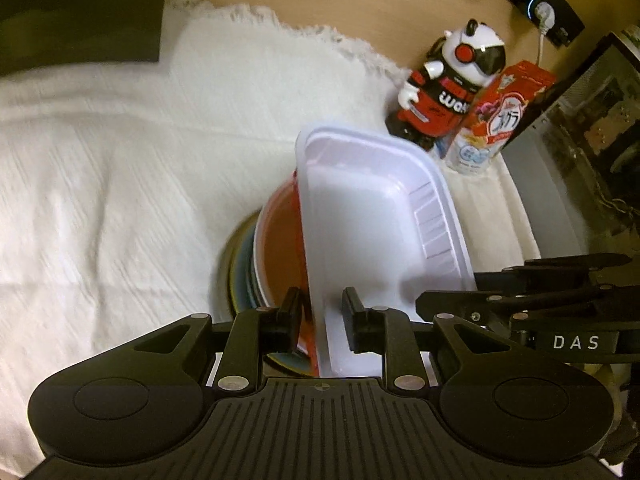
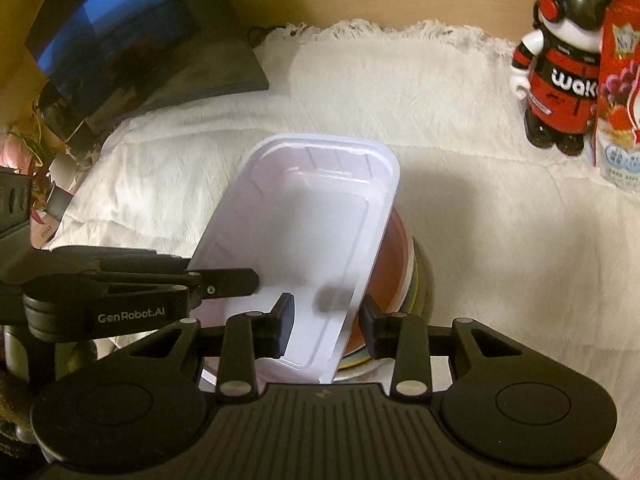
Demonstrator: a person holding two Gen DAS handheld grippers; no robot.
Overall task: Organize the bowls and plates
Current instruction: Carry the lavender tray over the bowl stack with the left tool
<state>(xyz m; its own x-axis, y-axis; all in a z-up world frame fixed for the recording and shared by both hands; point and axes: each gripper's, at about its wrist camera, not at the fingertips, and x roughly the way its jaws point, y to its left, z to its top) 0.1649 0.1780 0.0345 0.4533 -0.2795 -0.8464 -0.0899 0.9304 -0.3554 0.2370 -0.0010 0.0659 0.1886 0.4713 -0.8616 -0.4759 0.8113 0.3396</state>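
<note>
Currently, in the left wrist view, the left gripper [image 1: 320, 318] stands narrow, its pads either side of the near rim of the white tray [image 1: 360, 216]; whether they press on the rim cannot be told. The tray is tilted, resting on the red bowl [image 1: 282, 240] atop the stacked plates [image 1: 240, 276] near the middle of the surface. The right gripper [image 1: 448, 300] reaches in from the right, at the tray's edge.

In the right wrist view, the right gripper [image 2: 326, 320] is nearly closed across the tray's [image 2: 312, 216] long rim and the bowl [image 2: 390, 264] edge beneath. The stack [image 2: 420, 284] sits below.

Risk: the thin rim may flex or slip from a shallow grip, dropping the tray askew. Uneven pull between the two grippers could twist it or drag the bowl off the plates.

A white fringed cloth [image 2: 400, 100] covers the surface. A panda figure [image 2: 560, 60] and a red carton [image 2: 620, 92] stand toward the far right corner; a dark screen [image 2: 132, 28] leans at the far left.
</note>
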